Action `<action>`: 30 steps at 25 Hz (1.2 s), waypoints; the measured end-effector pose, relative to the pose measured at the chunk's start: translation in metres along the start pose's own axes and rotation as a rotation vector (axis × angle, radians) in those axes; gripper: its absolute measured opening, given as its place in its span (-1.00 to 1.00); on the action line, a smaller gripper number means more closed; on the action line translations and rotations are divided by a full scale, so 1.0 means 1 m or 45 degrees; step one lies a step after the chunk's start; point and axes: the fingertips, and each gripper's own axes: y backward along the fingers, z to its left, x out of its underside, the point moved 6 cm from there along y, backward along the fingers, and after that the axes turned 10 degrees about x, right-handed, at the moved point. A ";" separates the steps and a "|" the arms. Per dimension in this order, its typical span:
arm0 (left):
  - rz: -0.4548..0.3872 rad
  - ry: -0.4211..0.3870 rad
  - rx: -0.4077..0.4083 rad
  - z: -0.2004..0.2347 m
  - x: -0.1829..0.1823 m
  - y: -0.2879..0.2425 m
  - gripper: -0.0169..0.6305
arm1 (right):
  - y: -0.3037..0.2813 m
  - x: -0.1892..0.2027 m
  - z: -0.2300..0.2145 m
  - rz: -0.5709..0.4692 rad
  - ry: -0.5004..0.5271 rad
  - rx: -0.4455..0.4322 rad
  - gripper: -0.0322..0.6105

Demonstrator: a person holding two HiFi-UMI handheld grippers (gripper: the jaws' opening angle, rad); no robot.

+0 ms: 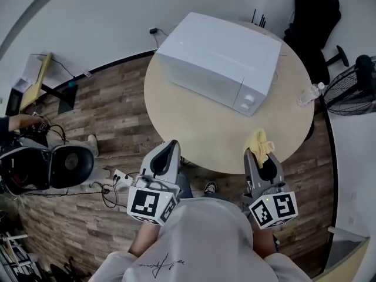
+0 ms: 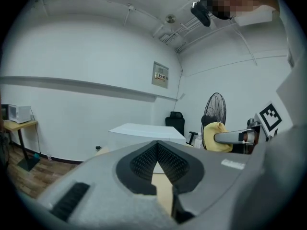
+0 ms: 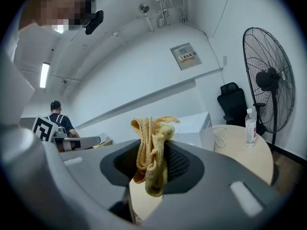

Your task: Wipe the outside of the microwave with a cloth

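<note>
Yellow cloth looks soft, light and floppy, pinched mid-bunch in my right tool; left tool closed empty, microwave ahead.

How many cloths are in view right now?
1. A yellow cloth is clamped in the right gripper, over the table's near edge. None shows on the table or microwave, though the microwave's far side is hidden.

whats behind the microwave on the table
Thin black prongs stick up past the far edge of the microwave. What they belong to is hidden by its body.
</note>
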 end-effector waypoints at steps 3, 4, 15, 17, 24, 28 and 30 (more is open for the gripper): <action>-0.013 0.021 0.063 0.021 -0.005 -0.024 -0.97 | -0.018 -0.009 -0.002 -0.001 0.011 0.089 -0.49; -0.011 0.026 0.090 0.028 -0.007 -0.034 -0.97 | -0.023 -0.013 -0.002 -0.006 0.014 0.116 -0.49; 0.047 -0.019 0.449 0.112 -0.042 -0.124 -0.97 | -0.102 -0.049 0.010 -0.029 -0.002 0.456 -0.49; 0.051 -0.030 0.489 0.131 -0.048 -0.130 -0.97 | -0.117 -0.054 0.016 -0.027 -0.001 0.493 -0.49; 0.050 -0.036 0.664 0.186 -0.059 -0.141 -0.97 | -0.169 -0.072 0.030 0.048 0.096 0.633 -0.49; 0.066 -0.040 0.760 0.209 -0.063 -0.150 -0.97 | -0.198 -0.083 0.025 0.098 0.191 0.687 -0.48; 0.075 -0.057 0.800 0.215 -0.064 -0.154 -0.97 | -0.211 -0.087 0.015 0.140 0.223 0.718 -0.47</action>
